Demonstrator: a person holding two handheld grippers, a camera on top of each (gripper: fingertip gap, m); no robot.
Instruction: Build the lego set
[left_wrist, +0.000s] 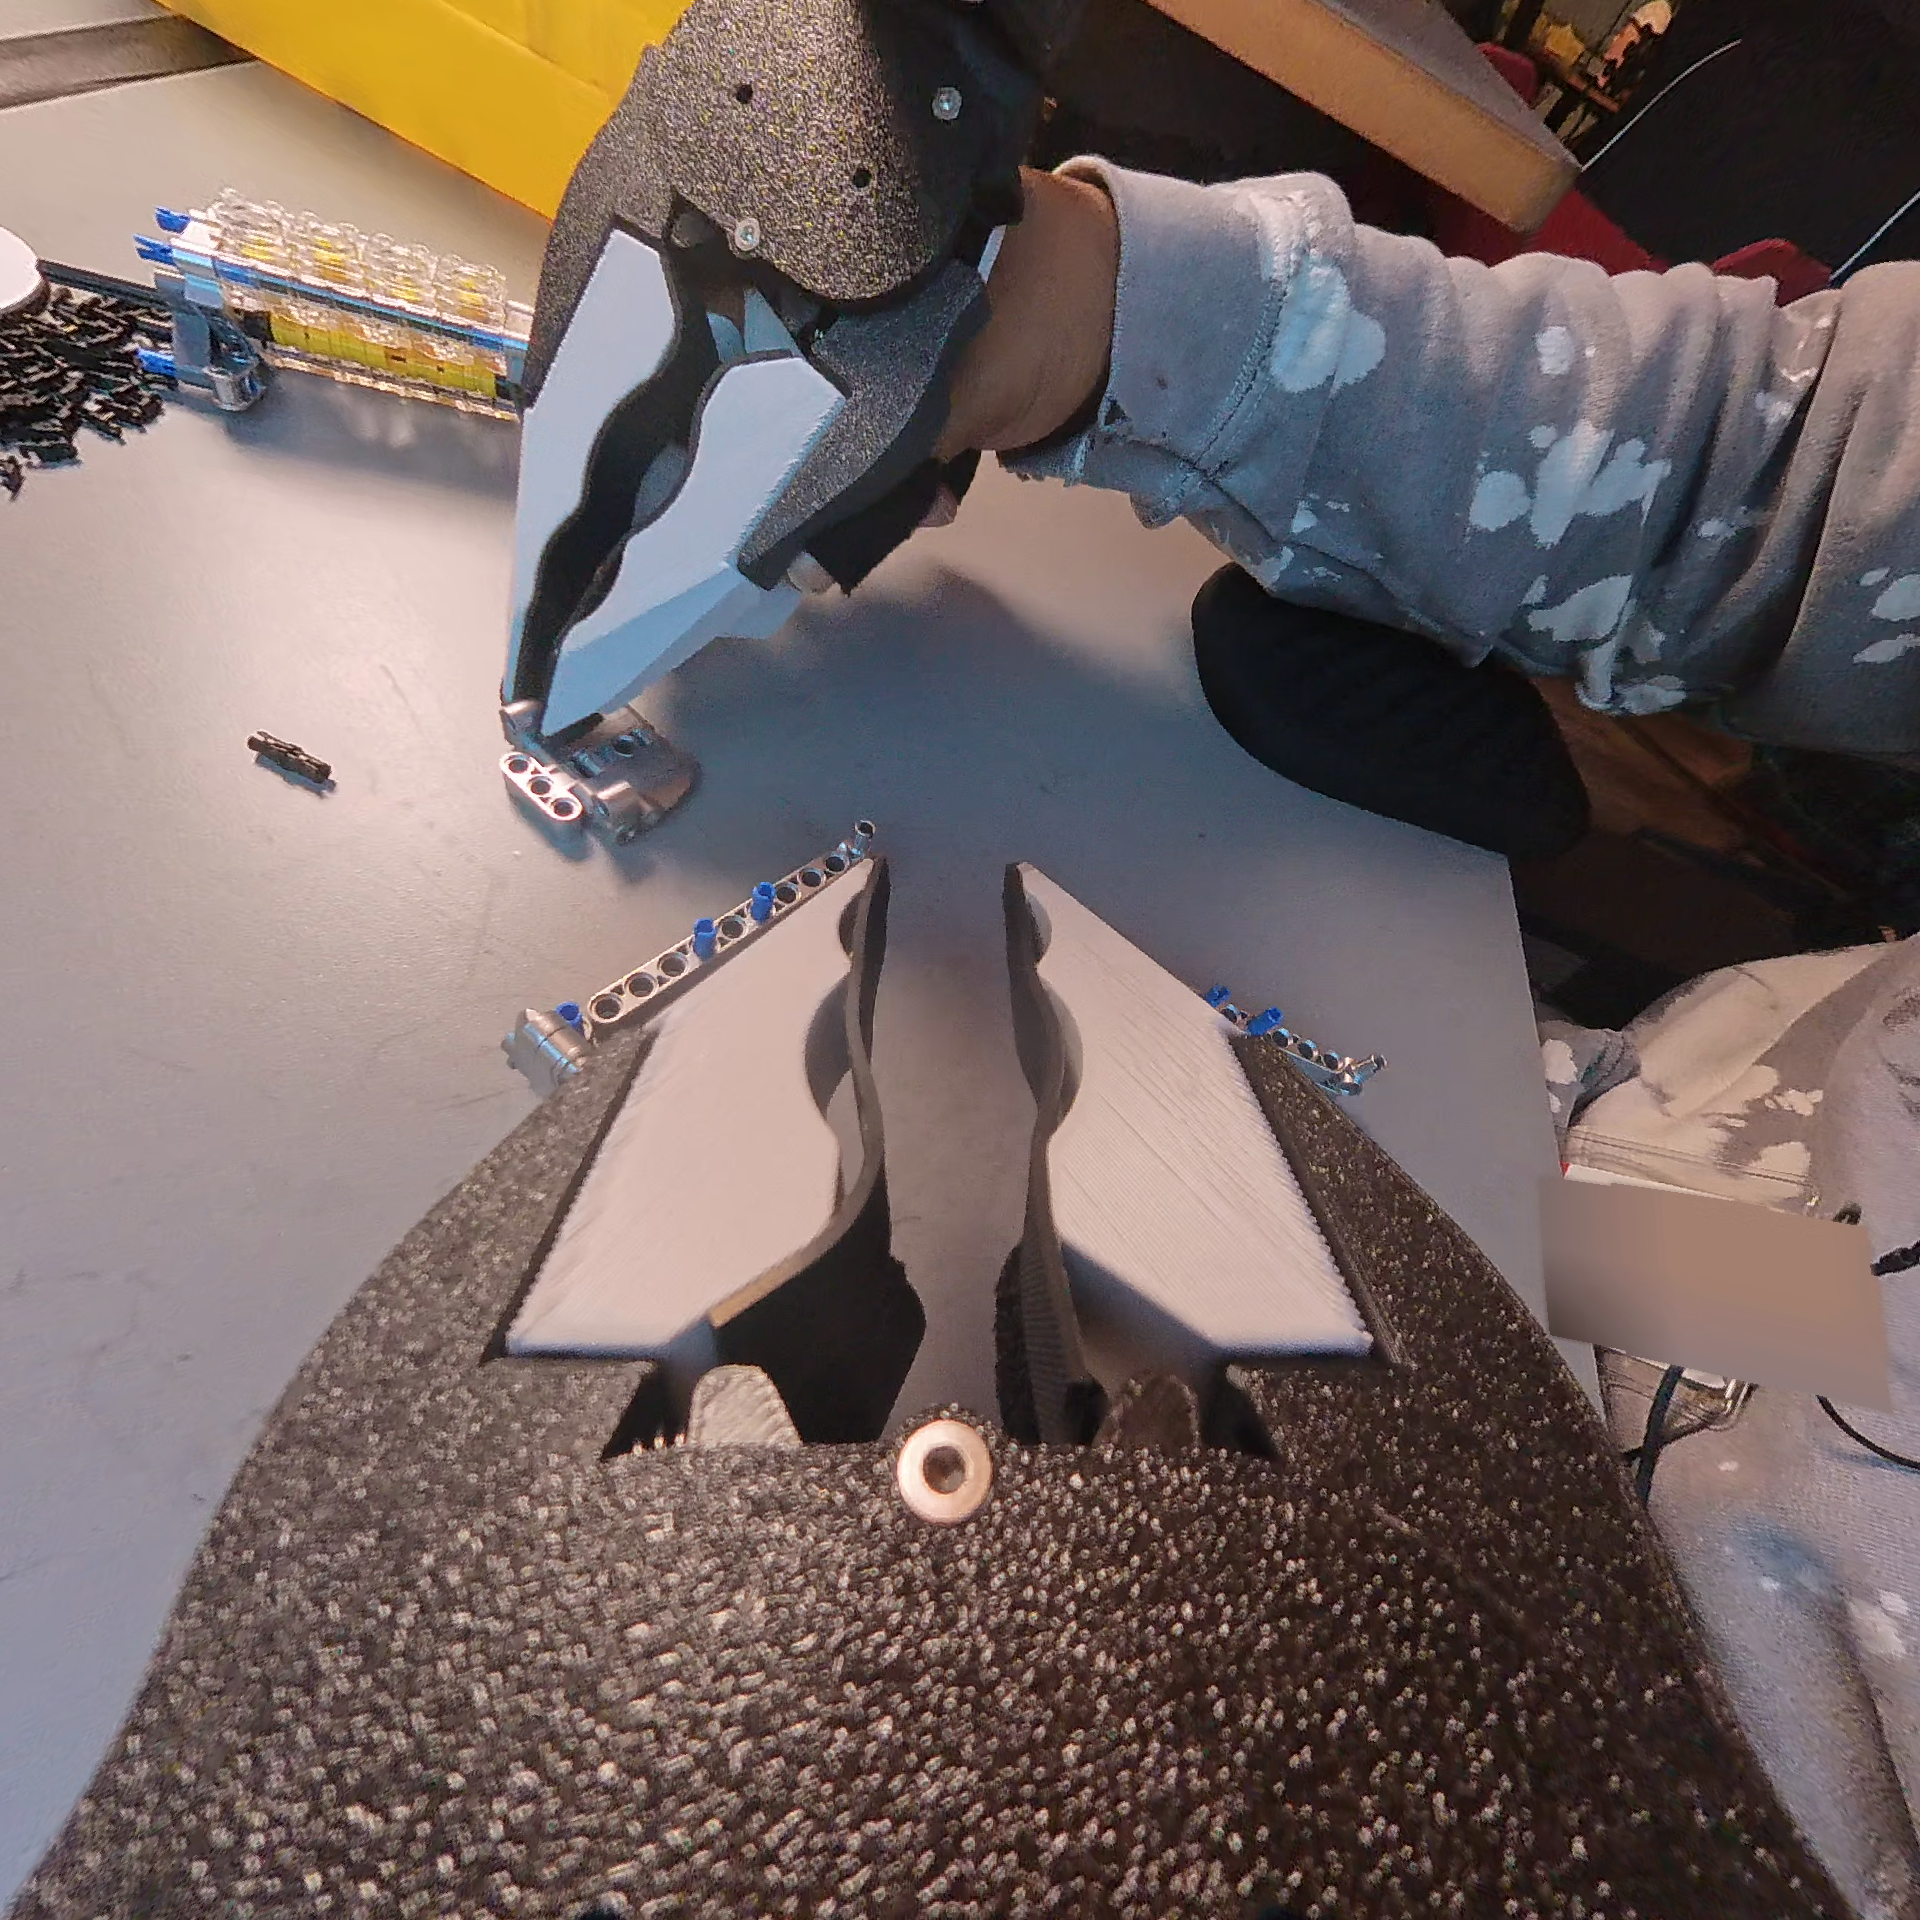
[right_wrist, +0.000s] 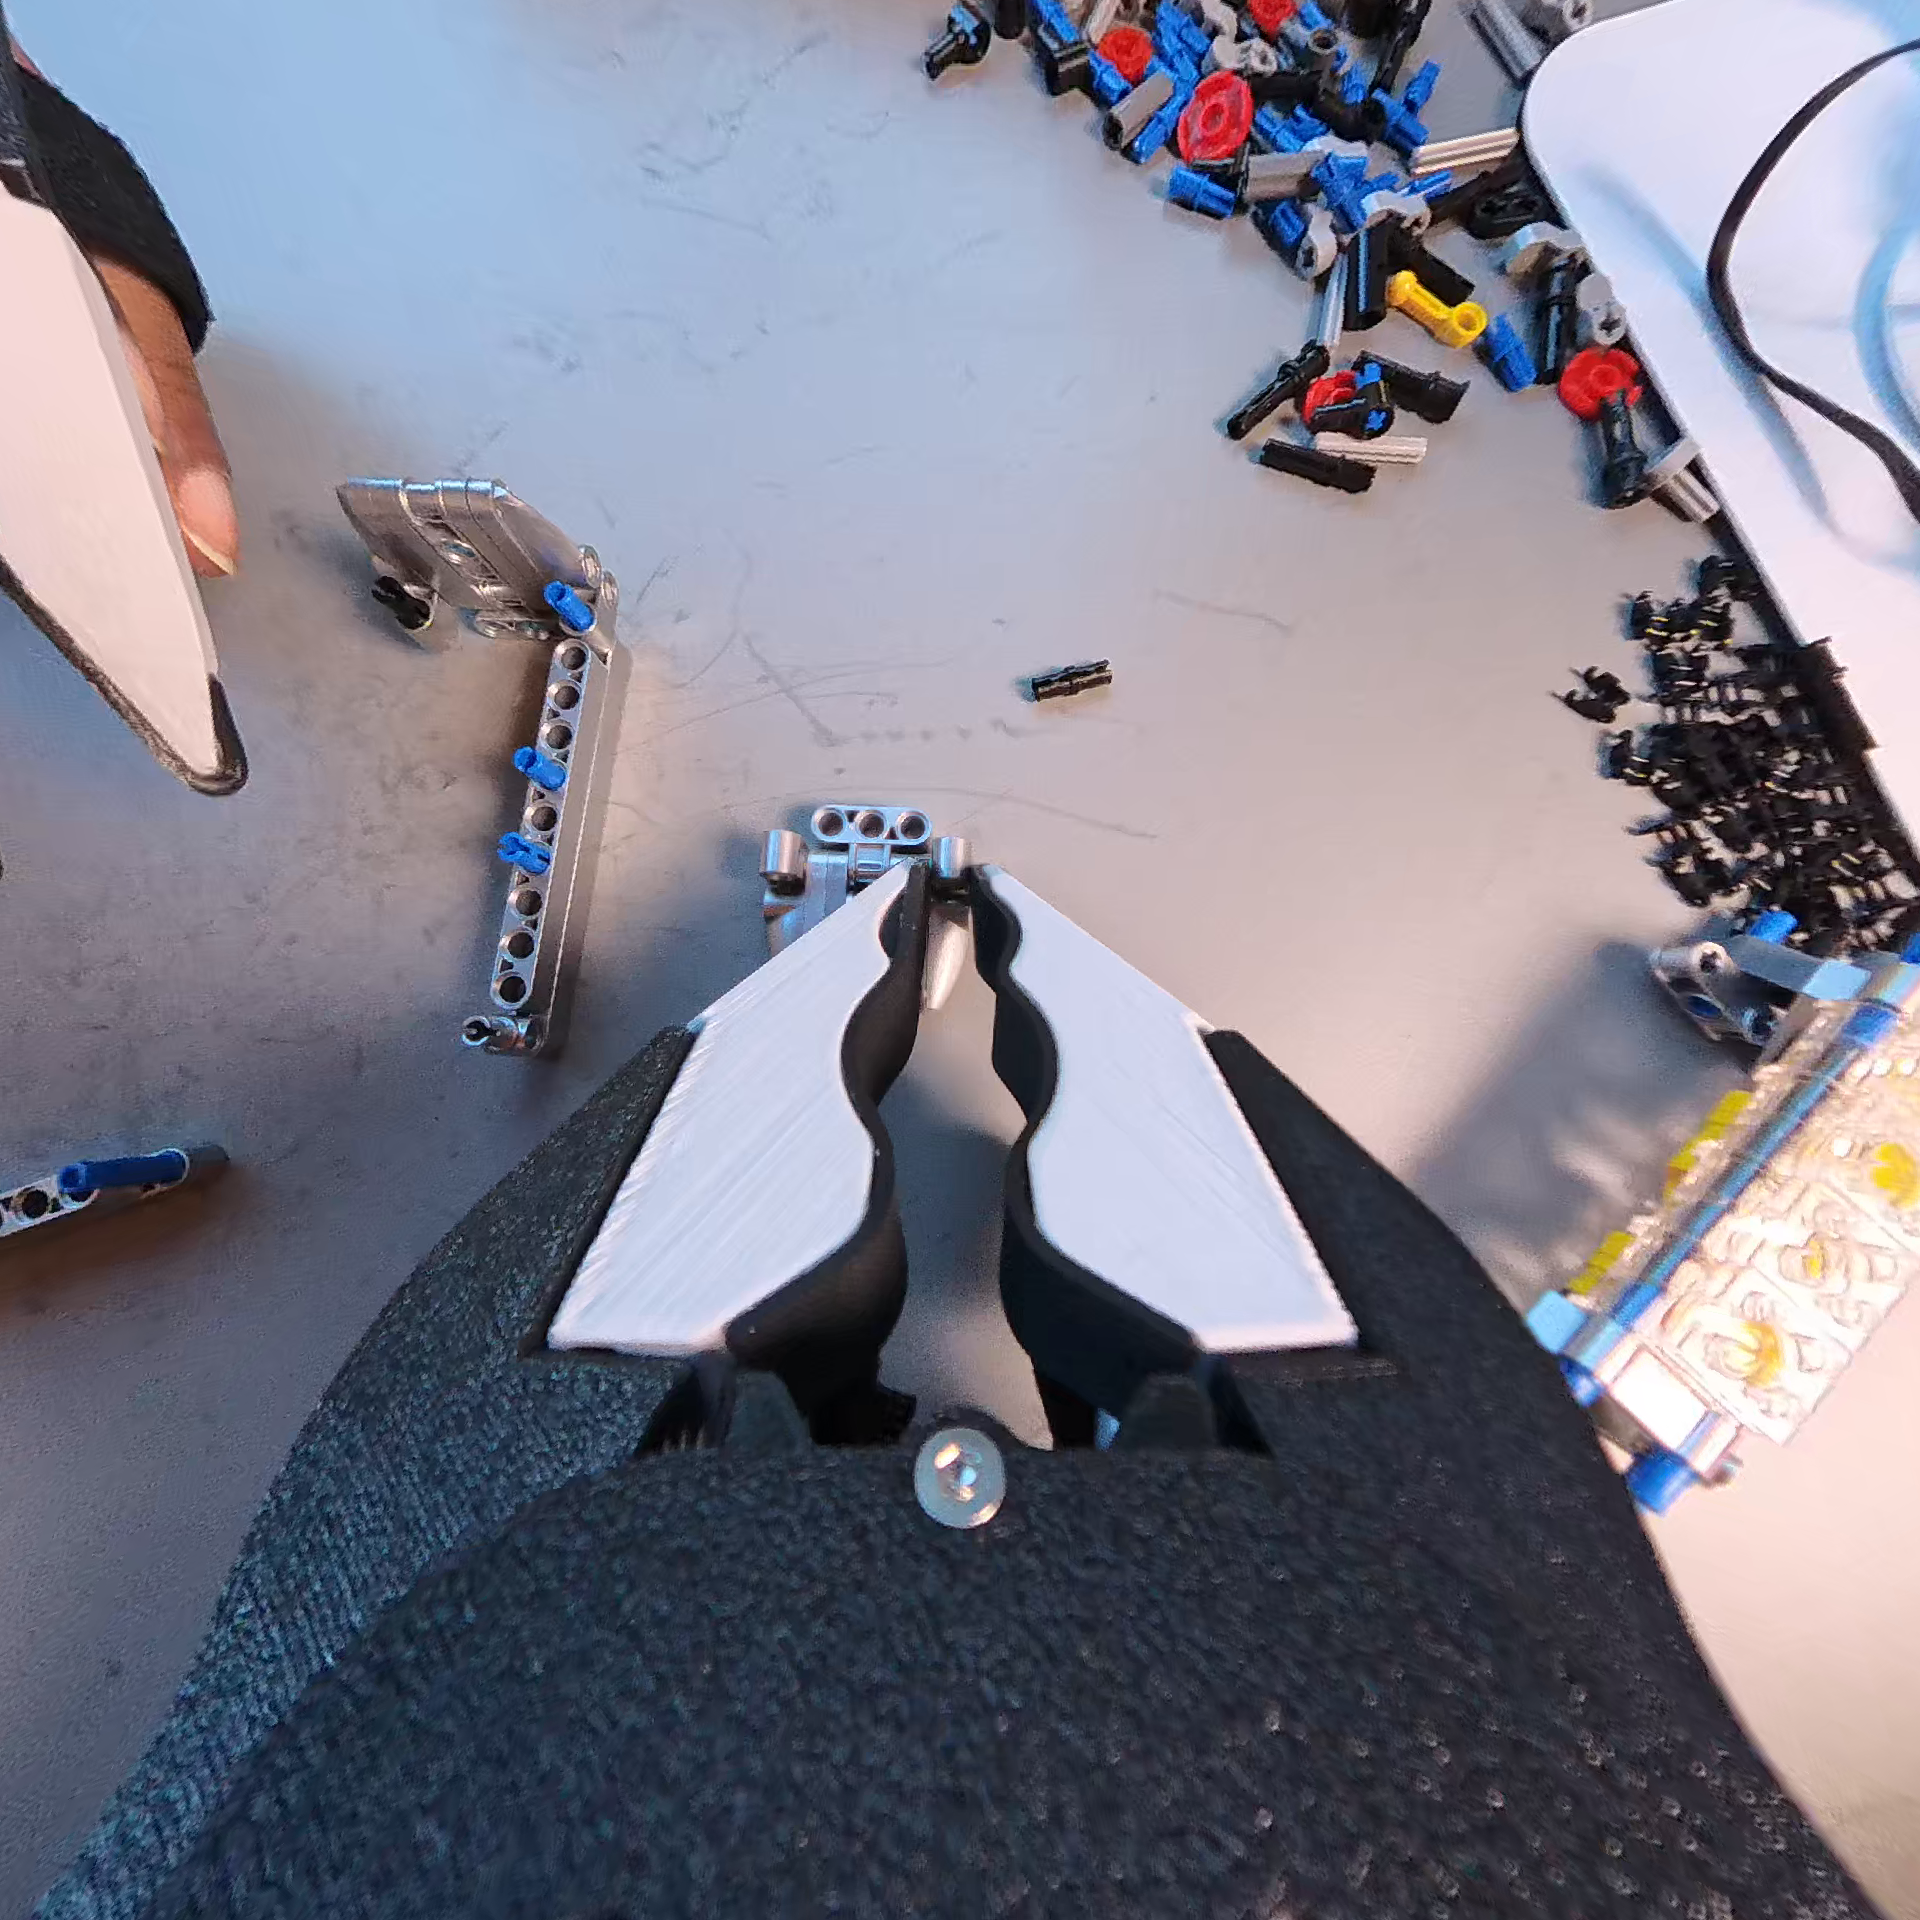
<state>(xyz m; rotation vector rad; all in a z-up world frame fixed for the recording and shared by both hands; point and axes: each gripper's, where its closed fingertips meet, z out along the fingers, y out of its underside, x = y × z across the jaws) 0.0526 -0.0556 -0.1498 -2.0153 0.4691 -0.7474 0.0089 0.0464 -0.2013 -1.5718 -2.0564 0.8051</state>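
My right gripper (right_wrist: 943, 871) is shut on a small silver Technic assembly (right_wrist: 831, 862) that rests on the grey table (right_wrist: 831, 364). The left wrist view confirms it: the right gripper (left_wrist: 540, 717) pinches one end of the assembly (left_wrist: 603, 774). My left gripper (left_wrist: 945, 868) is open and empty, hovering over bare table. A long grey beam with blue pins (left_wrist: 727, 940) lies just left of its left finger, and a second beam (left_wrist: 1294, 1039) shows right of its right finger. In the right wrist view the long beam (right_wrist: 556, 821) joins a silver panel (right_wrist: 457, 535). One left finger (right_wrist: 114, 623) shows beside it.
A lone black pin (right_wrist: 1072, 681) lies ahead. A heap of black pins (right_wrist: 1766, 800) and mixed coloured parts (right_wrist: 1330, 156) lie far right. A clear-and-yellow brick build (right_wrist: 1756, 1278) stands right. A yellow box (left_wrist: 436, 83) is behind. The table edge (left_wrist: 1522, 987) is near my left gripper. The grippers' ends are close to 12 cm from one another. My right gripper's tips are some 5 cm from the lone black pin (right_wrist: 1072, 681). It turns up in the left wrist view (left_wrist: 290, 754) as well.
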